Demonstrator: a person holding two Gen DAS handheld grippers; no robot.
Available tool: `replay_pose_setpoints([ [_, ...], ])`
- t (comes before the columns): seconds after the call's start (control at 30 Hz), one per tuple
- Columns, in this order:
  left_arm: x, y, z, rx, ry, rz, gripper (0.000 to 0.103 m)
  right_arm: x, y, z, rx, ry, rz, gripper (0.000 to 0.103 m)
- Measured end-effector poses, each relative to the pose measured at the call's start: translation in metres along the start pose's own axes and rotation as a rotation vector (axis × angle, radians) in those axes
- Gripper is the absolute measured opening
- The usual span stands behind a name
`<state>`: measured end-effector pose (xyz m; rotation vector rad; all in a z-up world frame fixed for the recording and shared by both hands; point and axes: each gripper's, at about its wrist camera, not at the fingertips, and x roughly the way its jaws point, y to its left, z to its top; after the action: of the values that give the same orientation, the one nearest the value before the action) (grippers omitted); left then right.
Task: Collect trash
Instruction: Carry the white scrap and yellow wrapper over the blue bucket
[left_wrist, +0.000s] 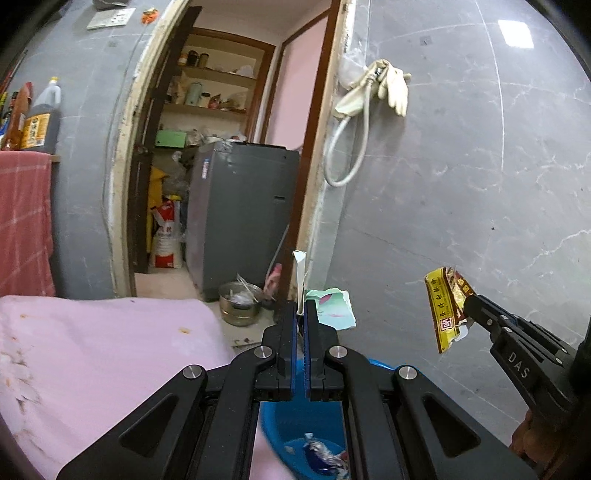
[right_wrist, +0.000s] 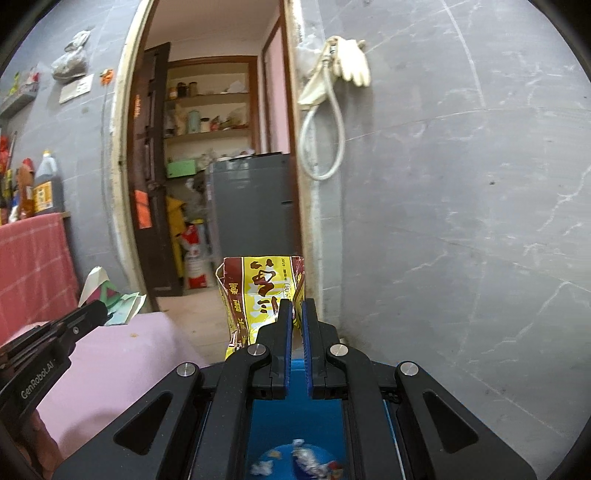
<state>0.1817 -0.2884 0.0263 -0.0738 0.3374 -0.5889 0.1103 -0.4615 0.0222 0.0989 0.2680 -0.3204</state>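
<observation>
Two claws: both closed on trash, held above basin.
Basin (left_wrist: 317, 417): blue, below both claws; crumpled wrappers (left_wrist: 325, 456) inside, blurred, perhaps foil.
Surface: pink cloth (left_wrist: 103, 362) at left.
Room: grey wall (left_wrist: 461, 184); open doorway; grey appliance (left_wrist: 240, 214) beyond.
Left claw (left_wrist: 301, 314): clamped on paper (left_wrist: 334, 308), white and green.
Right claw (right_wrist: 297, 314): clamped on packet (right_wrist: 258, 291), yellow and maroon.
</observation>
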Motion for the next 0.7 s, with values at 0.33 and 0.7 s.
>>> replay_pose_setpoints([
  [0.33, 0.032, -0.021, -0.021, 0.016, 0.102, -0.029, 0.001, 0.012, -0.029, -0.025, 0.031, 0.075, -0.051, 0.004],
  [0.7, 0.06, -0.011, -0.044, -0.008, 0.239, 0.007, 0.001, 0.032, -0.028, -0.039, 0.035, 0.162, -0.048, 0.004],
])
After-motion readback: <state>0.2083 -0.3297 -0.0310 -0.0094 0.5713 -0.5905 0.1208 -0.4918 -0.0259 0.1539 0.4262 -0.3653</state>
